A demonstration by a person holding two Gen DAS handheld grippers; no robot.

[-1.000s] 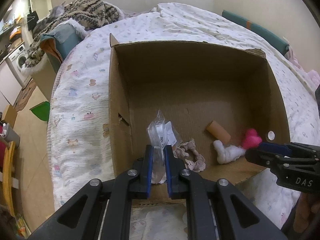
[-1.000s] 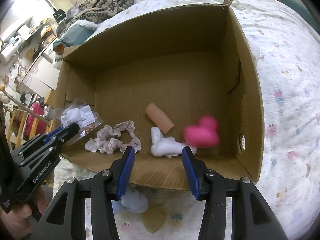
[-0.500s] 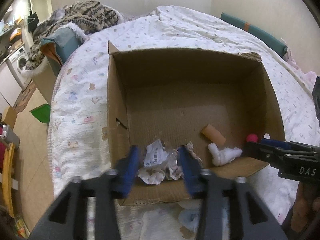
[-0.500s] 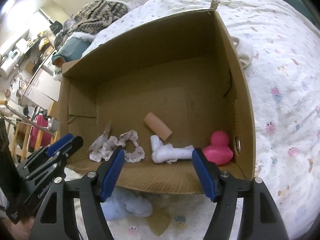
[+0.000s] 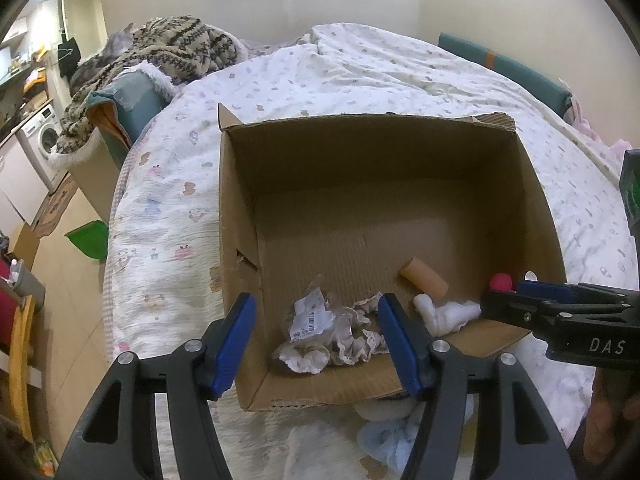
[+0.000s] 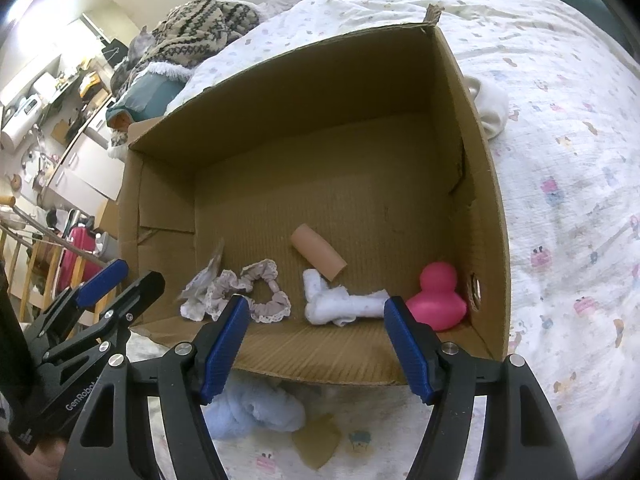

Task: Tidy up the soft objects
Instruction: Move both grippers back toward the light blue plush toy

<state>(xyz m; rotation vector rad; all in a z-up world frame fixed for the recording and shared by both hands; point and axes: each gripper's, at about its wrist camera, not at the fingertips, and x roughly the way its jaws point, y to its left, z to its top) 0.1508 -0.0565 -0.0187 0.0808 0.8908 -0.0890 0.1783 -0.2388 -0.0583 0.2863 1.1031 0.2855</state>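
Observation:
An open cardboard box (image 5: 240,208) (image 6: 484,184) stands on the bed. Inside lie a plastic-wrapped packet (image 5: 312,316) (image 6: 208,276), lace scrunchies (image 5: 360,340) (image 6: 264,292), a white bone-shaped plush (image 5: 444,314) (image 6: 344,304), a tan roll (image 5: 424,282) (image 6: 318,252) and a pink rubber duck (image 6: 438,296) (image 5: 501,281). My left gripper (image 5: 316,336) is open and empty above the box's near left corner. My right gripper (image 6: 316,340) is open and empty over the near edge. A light blue cloth (image 6: 256,408) (image 5: 388,436) lies on the bed before the box.
A white cloth (image 6: 490,108) lies on the patterned bedspread (image 5: 168,208) beside the box's right wall. A knitted blanket (image 5: 168,48) is piled at the bed's far left. The floor, a green bin (image 5: 88,238) and a washing machine (image 5: 44,140) lie to the left.
My left gripper opened and let the plastic-wrapped packet fall into the box by the scrunchies, then drew back. The pink duck fell and came to rest in the box's right corner. My right gripper widened.

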